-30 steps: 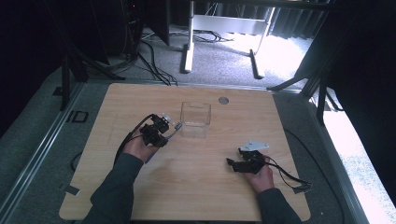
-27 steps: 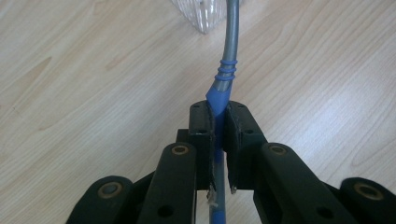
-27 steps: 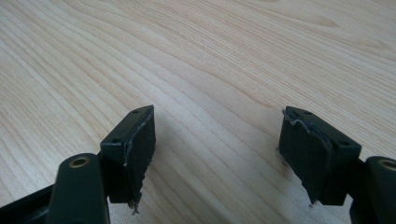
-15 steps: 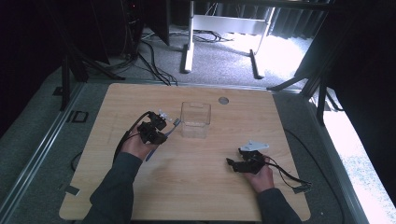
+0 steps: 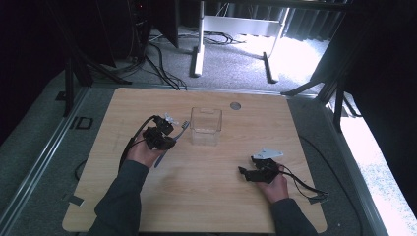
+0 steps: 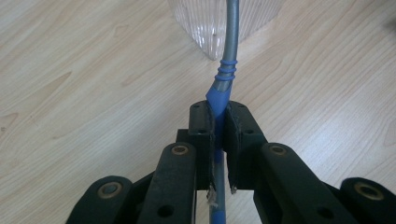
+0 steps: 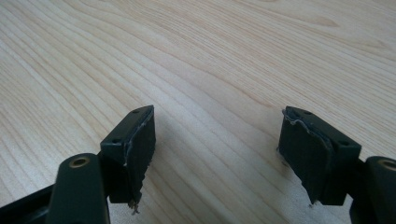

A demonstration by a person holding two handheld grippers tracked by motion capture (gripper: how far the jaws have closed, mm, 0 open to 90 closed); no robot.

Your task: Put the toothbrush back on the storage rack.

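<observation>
Wooden table (image 5: 206,196), clear container (image 5: 205,126) just ahead of left gripper (image 6: 219,122), which is clamped on toothbrush (image 6: 229,51) handle, head pointing toward container. Right gripper (image 7: 215,156) released, idle. Probably dropping it in: lift, tip head over rim before release.

In the left gripper view the toothbrush (image 6: 229,70) runs off the top edge, so its head is cut off, and the lower handle is buried between the fingers (image 6: 201,135) of the left gripper (image 6: 218,128). The clear container (image 6: 210,23) is chopped by that same top edge, just its bottom corner showing. From the high view the brush's bristle end (image 5: 185,125) is too tiny to make out, and the person's forearms run off the bottom edge.
</observation>
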